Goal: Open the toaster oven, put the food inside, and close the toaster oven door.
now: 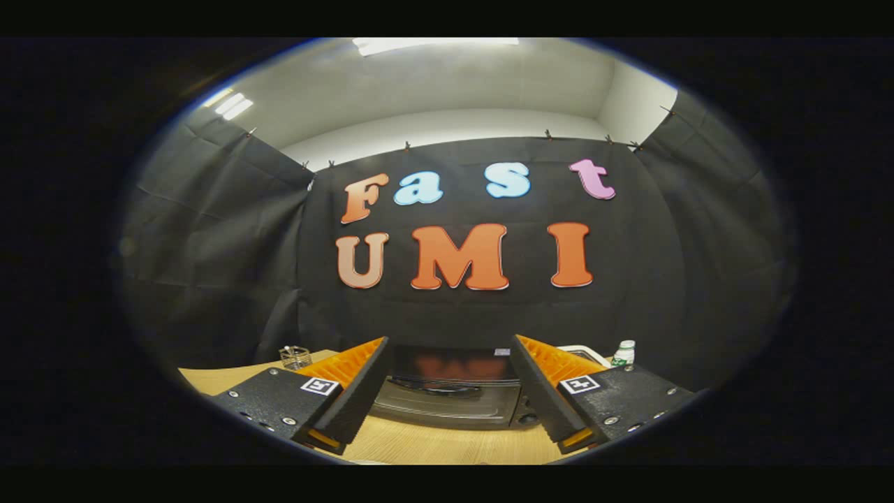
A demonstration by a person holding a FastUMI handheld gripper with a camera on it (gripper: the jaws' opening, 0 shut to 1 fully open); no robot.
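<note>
A dark toaster oven (450,398) stands on the wooden table (433,443), just ahead of my fingers and framed between them. Its glass door looks shut, with a handle bar across the upper part of the door. My gripper (450,349) is open, fingers spread wide with nothing between them, held a little back from the oven and apart from it. A white object (583,349), perhaps a plate or dish, peeks out behind the right finger; what it carries is hidden.
A small clear glass container (295,357) stands on the table to the left, beyond the left finger. A small bottle with a white cap (624,353) stands to the right, beyond the right finger. Black cloth walls close the booth behind and at both sides.
</note>
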